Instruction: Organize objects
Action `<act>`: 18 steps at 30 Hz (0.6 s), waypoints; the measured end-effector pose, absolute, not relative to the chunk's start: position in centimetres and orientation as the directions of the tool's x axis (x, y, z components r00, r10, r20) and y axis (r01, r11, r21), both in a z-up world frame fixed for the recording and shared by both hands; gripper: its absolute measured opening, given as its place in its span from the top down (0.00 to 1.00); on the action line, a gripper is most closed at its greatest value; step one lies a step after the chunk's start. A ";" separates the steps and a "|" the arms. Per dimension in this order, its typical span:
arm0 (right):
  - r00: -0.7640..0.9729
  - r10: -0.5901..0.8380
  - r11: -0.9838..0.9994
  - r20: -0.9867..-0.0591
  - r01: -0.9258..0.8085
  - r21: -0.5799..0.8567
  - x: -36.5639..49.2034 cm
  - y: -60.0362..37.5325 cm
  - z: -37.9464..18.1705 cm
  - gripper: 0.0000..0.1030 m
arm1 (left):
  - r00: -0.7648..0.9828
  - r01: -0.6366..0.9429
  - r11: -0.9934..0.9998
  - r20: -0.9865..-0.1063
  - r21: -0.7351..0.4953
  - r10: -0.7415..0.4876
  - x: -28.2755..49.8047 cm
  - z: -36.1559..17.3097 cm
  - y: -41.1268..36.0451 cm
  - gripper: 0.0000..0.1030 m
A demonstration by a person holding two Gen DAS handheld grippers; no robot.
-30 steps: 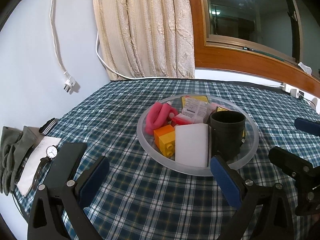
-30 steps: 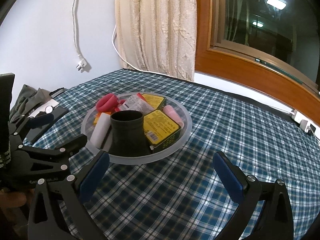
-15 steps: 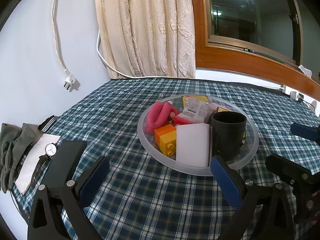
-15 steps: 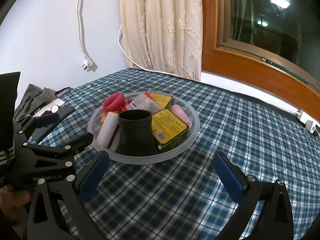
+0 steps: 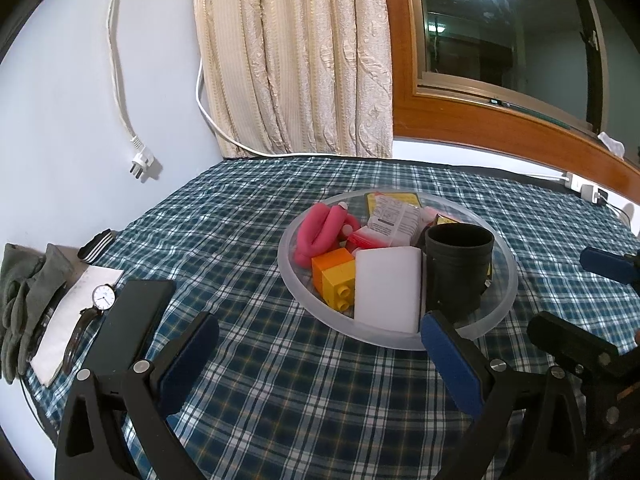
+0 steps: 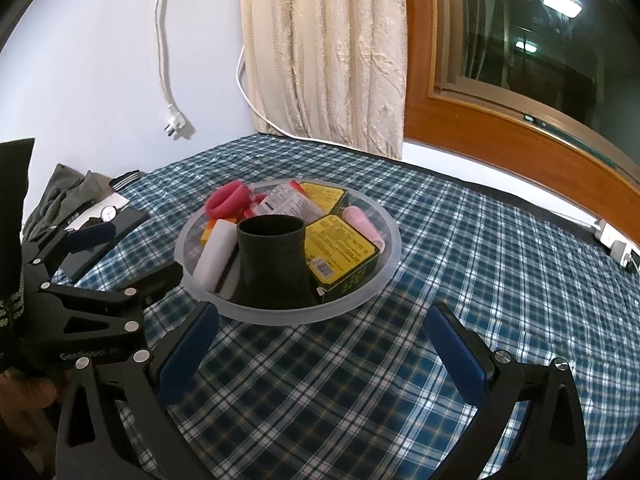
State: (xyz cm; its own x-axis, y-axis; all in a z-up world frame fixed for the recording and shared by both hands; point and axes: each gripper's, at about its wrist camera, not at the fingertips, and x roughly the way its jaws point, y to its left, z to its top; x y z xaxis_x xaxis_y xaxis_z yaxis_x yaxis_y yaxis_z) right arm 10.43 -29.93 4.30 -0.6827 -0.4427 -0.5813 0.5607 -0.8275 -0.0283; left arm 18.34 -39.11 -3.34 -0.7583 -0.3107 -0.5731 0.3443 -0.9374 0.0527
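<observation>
A blue checked cloth covers the table (image 5: 248, 232), with a cream curtain (image 5: 296, 60) and a wood-framed window (image 5: 500, 40) behind it. At the table's left edge lie grey gloves (image 5: 20, 304), a black phone (image 5: 128, 328) and a wristwatch (image 5: 103, 296) on white paper.

The clear bowl (image 5: 502, 304) sits mid-table, holding a black cup (image 5: 458, 268), a white sponge (image 5: 388, 284), yellow boxes (image 6: 342, 246), a pink foam curler (image 5: 320, 228), and orange and yellow bricks (image 5: 336, 276).

The left claw (image 5: 316, 356) and right claw (image 6: 320, 356) both gape wide and empty, just short of the bowl.
</observation>
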 end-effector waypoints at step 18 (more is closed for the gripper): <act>-0.685 -0.434 -0.835 -0.585 0.549 -0.022 10.4 -29.2 4.2 0.00 | -0.755 0.331 -0.941 -0.578 0.070 -0.309 18.9 -3.5 -38.5 0.01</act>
State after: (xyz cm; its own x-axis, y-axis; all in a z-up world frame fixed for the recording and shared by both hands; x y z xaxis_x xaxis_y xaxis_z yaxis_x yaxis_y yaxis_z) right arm 10.36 -29.24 4.16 -0.6847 -0.4343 -0.5852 0.5491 -0.8355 -0.0224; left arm 18.86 -38.52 -3.47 -0.7554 -0.3087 -0.5781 0.3309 -0.9411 0.0701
